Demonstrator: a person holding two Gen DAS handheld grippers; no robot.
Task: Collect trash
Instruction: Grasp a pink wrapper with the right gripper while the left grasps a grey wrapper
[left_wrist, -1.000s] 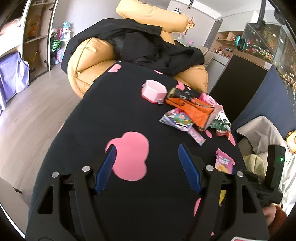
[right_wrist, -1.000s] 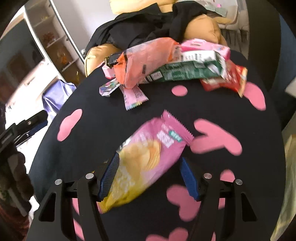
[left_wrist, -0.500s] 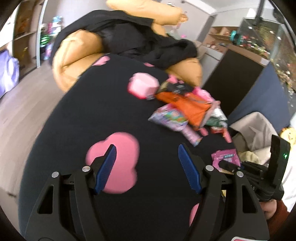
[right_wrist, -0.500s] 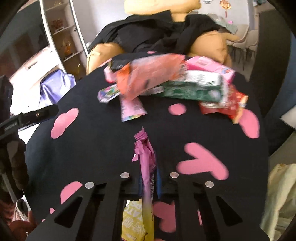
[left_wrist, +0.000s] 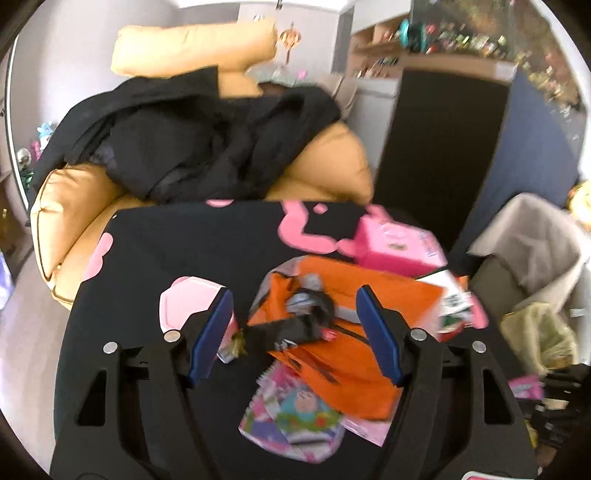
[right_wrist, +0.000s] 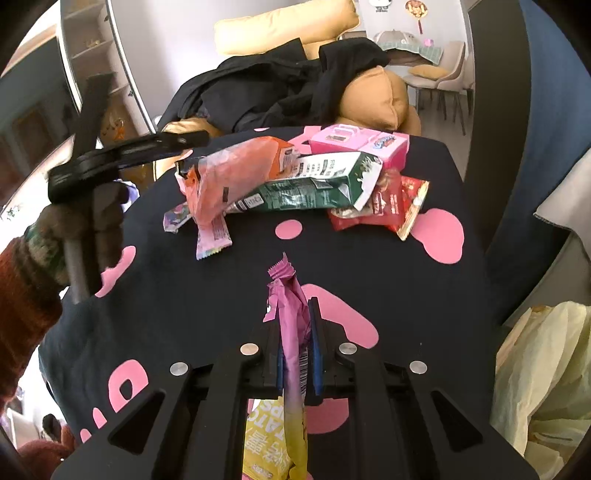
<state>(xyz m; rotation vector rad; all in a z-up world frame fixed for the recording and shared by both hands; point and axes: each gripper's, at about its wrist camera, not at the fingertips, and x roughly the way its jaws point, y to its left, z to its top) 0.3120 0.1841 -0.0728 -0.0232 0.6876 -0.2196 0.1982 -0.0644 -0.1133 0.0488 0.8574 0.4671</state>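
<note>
The right gripper (right_wrist: 295, 350) is clamped on the chip bag (right_wrist: 291, 332), which is squashed thin between the pads, pink end sticking up past the fingertips and the yellow end hanging down under the frame. It's off the table (right_wrist: 369, 266) as far as I can tell. The liner bag (right_wrist: 546, 369) sits just to the right of the table edge, so my take on doing this well: swing right, keep the squeeze on till the bag is properly over the opening, then let go. It's a floppy, slick film, so a loose grip or a fast swing could let it slide out.

The left gripper (left_wrist: 295, 332) is wide open with nothing between the pads, hovering over the pile. The orange pouch (left_wrist: 343, 332) is right in the gap, with a cartoon wrapper (left_wrist: 295, 410) below it and the pink box (left_wrist: 395, 247) further back. I'd go for the pouch next and come down on one edge rather than the whole heap (grabbing two layers at once looks easy to do here). The view is quite blurred, so fine detail is a guess.

Versus a second ago: the right jaws were open then with the chip bag lying flat between them, and now they're pinched on it and it's turned on edge. The left gripper was over a bare pink heart patch, well short of the pile, and has since slid across to it; its opening looks the same.
</note>
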